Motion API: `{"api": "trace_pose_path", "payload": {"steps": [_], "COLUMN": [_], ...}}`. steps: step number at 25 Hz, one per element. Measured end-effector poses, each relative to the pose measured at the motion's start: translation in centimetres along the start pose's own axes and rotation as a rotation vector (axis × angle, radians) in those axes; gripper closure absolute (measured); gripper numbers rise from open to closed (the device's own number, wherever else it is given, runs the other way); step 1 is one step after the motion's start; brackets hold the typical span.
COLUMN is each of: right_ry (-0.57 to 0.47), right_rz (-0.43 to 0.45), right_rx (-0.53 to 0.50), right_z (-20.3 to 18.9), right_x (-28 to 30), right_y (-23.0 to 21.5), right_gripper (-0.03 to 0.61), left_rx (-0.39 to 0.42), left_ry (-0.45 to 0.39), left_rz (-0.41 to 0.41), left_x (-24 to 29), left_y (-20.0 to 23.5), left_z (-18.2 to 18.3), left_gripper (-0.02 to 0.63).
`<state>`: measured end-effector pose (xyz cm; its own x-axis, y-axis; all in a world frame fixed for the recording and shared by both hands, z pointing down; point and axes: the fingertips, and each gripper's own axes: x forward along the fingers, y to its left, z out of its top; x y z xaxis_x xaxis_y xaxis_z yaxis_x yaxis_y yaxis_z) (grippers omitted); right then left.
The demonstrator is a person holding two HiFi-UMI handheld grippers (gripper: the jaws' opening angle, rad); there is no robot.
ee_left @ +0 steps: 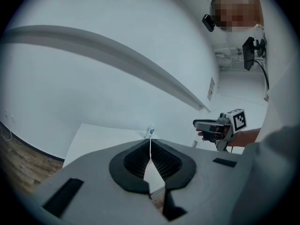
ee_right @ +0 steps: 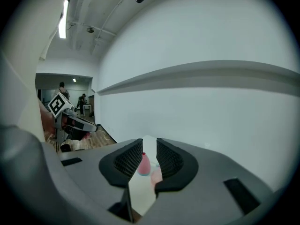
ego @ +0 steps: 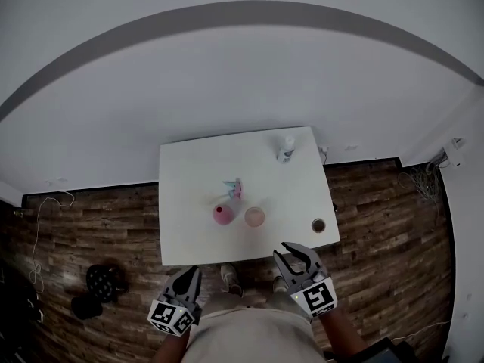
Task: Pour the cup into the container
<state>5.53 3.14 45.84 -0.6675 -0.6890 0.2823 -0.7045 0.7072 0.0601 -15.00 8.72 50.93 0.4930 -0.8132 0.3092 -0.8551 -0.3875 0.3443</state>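
The pale cup (ego: 255, 217) stands just beside the pink container (ego: 221, 215) toward the front of the white counter (ego: 189, 172) — neither is touched by a gripper. At the counter's near side, the left gripper (ego: 192, 272) has its jaws pressed together on nothing. The right gripper (ego: 293, 254) keeps its jaws slightly spread — the gap between them is empty.

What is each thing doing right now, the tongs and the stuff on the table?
Left tongs: shut, empty.
Right tongs: slightly open, empty.
Pink vase: upright on the table, untouched.
Pale cup: upright beside the vase, untouched.
Bottle: upright near the far edge.
Small dark pot: standing near the right edge.
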Motion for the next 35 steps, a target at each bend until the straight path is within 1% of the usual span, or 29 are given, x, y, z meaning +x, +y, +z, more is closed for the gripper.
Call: {"api": "trace_pose_path", "payload": {"steps": [5,11,15,19,22,25,27,29,32,35], "right_ry": [0.008,-0.016,-0.026,-0.005,-0.011,-0.013,0.003,0.016,0.029,0.073], "right_rz": [-0.049,-0.091,-0.082,-0.091,-0.094,-0.08,-0.07,-0.059,-0.038,-0.004], "right_rx": [0.003,0.062,0.078,0.069,0.096,0.122,0.114,0.105,0.096,0.068], "right_z": [0.0,0.2,0.5,0.3,0.2,0.3,0.0,-0.3,-0.7,-2.0], "right_x": [2.1,4.1,4.8,5.4,5.5,5.7,5.8,5.8,6.0,6.3], "right_y": [0.7,1.1,1.5,1.4,1.1,0.7,0.2,-0.2,-0.9,-2.4], "right_gripper": [0.502,0.502,0.471,0.446,0.434,0.405,0.39,0.388,0.388,0.388], "left_rx": [0.014,0.045,0.056,0.071,0.06,0.048,0.043,0.035,0.02,0.01], "left_ry": [0.017,0.028,0.039,0.045,0.036,0.022,0.026,0.035,0.046,0.045], "left_rz": [-0.044,-0.098,-0.132,-0.167,-0.194,-0.22,-0.225,-0.218,-0.191,-0.157], "left_x": [0.8,2.2,2.9,3.9,4.5,4.9,5.1,5.2,5.8,7.3], "left_y": [3.1,5.5,5.8,6.0,6.0,5.7,5.5,5.4,5.3,5.3], "left_z": [0.6,1.8,2.0,2.1,2.4,2.9,3.0,2.9,3.0,2.8], "left_gripper": [0.601,0.601,0.601,0.601,0.601,0.601,0.601,0.601,0.601,0.601]}}
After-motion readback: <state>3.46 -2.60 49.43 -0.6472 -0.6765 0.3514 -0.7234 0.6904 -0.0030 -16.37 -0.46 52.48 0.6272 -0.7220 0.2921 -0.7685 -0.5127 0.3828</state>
